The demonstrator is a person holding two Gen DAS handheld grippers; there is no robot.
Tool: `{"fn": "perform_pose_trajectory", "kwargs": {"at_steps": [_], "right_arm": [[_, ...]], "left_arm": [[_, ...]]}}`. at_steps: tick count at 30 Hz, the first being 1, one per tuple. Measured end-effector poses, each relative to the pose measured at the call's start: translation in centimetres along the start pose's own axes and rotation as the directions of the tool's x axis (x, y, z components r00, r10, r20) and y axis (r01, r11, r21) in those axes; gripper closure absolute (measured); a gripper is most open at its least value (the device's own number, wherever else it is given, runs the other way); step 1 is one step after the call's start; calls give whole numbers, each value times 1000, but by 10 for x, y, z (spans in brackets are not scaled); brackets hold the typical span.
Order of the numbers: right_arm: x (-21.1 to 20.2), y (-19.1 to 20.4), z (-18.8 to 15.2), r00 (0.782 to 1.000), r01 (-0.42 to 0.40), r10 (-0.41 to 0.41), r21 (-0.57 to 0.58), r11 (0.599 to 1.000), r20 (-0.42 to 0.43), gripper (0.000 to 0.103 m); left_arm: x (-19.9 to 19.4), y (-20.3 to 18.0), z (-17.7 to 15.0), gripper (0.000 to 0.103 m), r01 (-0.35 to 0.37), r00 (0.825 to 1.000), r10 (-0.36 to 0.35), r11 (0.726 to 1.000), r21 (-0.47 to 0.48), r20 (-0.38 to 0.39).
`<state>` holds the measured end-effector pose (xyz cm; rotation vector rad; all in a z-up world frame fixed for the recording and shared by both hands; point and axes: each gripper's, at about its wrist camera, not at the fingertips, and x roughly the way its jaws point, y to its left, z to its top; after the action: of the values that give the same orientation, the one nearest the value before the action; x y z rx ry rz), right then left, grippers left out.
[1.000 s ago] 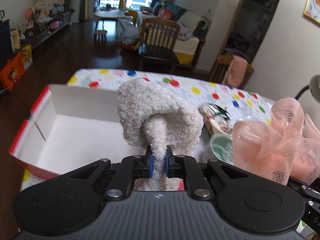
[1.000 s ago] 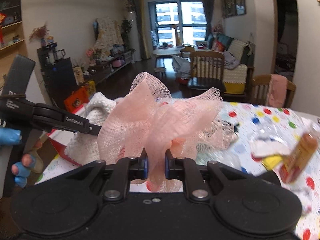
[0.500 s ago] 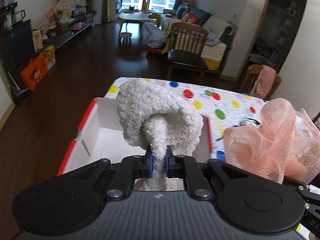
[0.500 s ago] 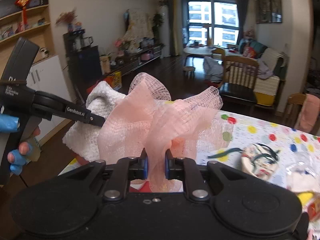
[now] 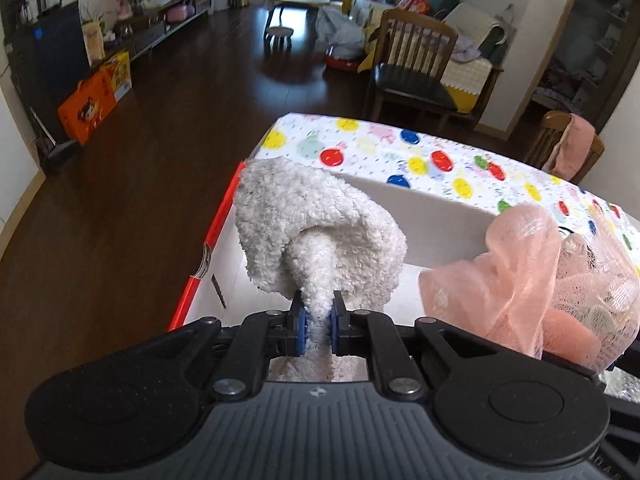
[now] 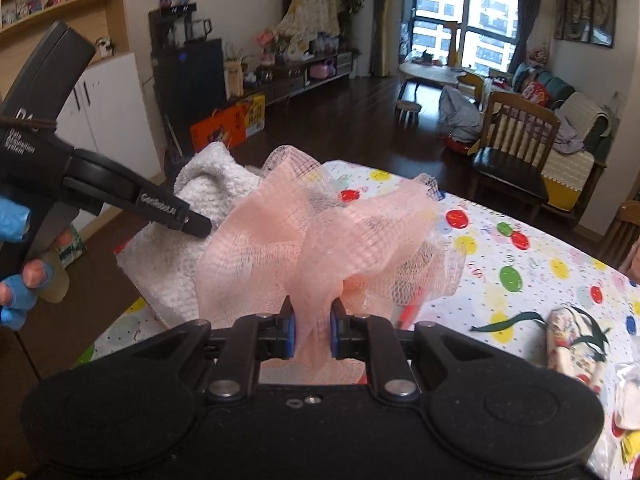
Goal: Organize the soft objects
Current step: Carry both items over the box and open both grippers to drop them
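Observation:
My left gripper [image 5: 318, 330] is shut on a white fluffy towel [image 5: 312, 232] and holds it above the open white box with red edges [image 5: 420, 208]. My right gripper [image 6: 312, 334] is shut on a pink mesh bath sponge [image 6: 332, 240], held just right of the towel. The sponge also shows in the left wrist view [image 5: 532, 280]. The towel [image 6: 208, 192] and the left gripper's body [image 6: 120, 192] show in the right wrist view at left. The box is mostly hidden behind both objects there.
The table has a polka-dot cloth [image 5: 400, 152]. A patterned pouch with a dark ribbon [image 6: 572, 344] and small packets [image 6: 628, 396] lie at the right. Wooden chairs [image 5: 412, 60] stand beyond the table. Dark floor lies left of the table edge.
Both grippers have moved left together with their loads. The box now lies under and ahead of the towel, and the sponge has come over the box's right part.

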<state>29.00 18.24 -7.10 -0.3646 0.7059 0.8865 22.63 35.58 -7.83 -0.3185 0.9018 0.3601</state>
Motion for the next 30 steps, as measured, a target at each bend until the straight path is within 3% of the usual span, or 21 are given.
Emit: {"fn": "perform_pose_trajectory", "kwargs": {"at_steps": [16,28,30], "right_arm": [[80,24,-7,983,-10,-17,-146,989,-184,86],[91,23,-13,975,-21,-12,-142,990,-223,76],[91,23,-13,975,-18,-13,-138,990,-222,69]], "left_arm": [[80,-9,13,92,-29,995,37,996,88,-88],[113,-10,8,89,-23,982,39,996,90,-187],[115,-8,8,87,-30,980,47,996,88,-194]]}}
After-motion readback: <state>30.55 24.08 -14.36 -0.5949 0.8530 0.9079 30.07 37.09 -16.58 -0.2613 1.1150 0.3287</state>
